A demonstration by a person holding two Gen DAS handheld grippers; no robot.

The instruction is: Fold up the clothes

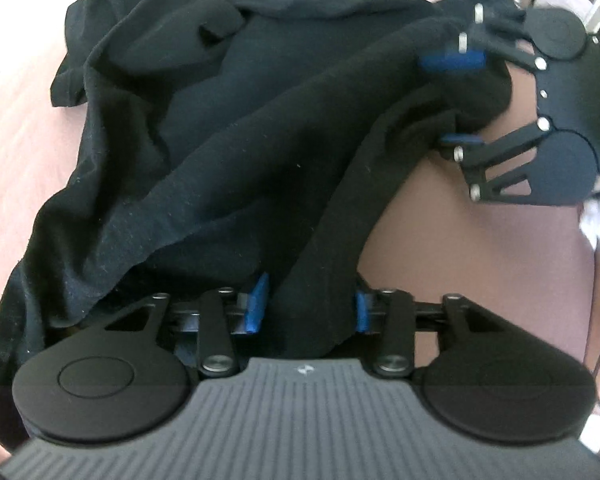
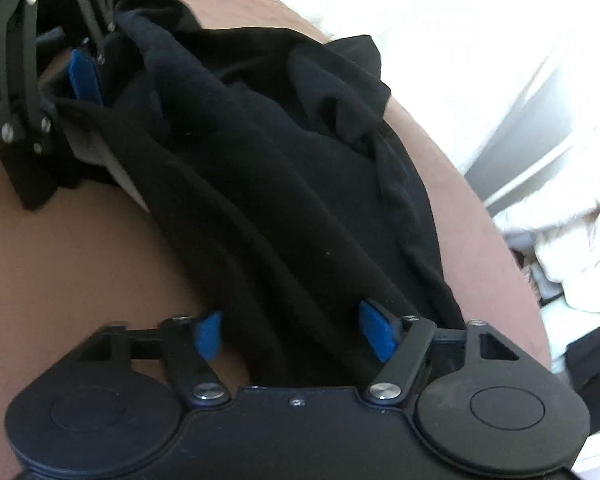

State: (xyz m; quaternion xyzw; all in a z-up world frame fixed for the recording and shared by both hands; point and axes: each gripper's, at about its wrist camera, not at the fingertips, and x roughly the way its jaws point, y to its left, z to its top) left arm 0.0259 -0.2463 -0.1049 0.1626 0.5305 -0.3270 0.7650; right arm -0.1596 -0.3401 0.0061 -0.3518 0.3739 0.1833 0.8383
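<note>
A black garment (image 1: 236, 128) lies crumpled in loose folds on a smooth pinkish-brown surface (image 1: 460, 264), most of its bulk spread away from both cameras, with a bunched sleeve-like lobe at its far edge. One stretch of the cloth runs as a taut band between the two tools. The left gripper (image 1: 310, 308) has a thick fold of the garment passing between its blue pads (image 1: 258, 304), which bear on the cloth from either side, so it is clenched on the fabric. The right gripper (image 2: 294, 336) straddles the other end of the band; its blue pads (image 2: 374, 334) stand apart with the cloth running between them, the right-hand pad against the fabric, and whether it truly grips cannot be told. Beyond the surface's rounded edge the right wrist view shows white bedding or cloth (image 2: 560, 240) heaped beside it, and pale panels (image 2: 540, 120) of the room, blurred. No writing is legible.
</note>
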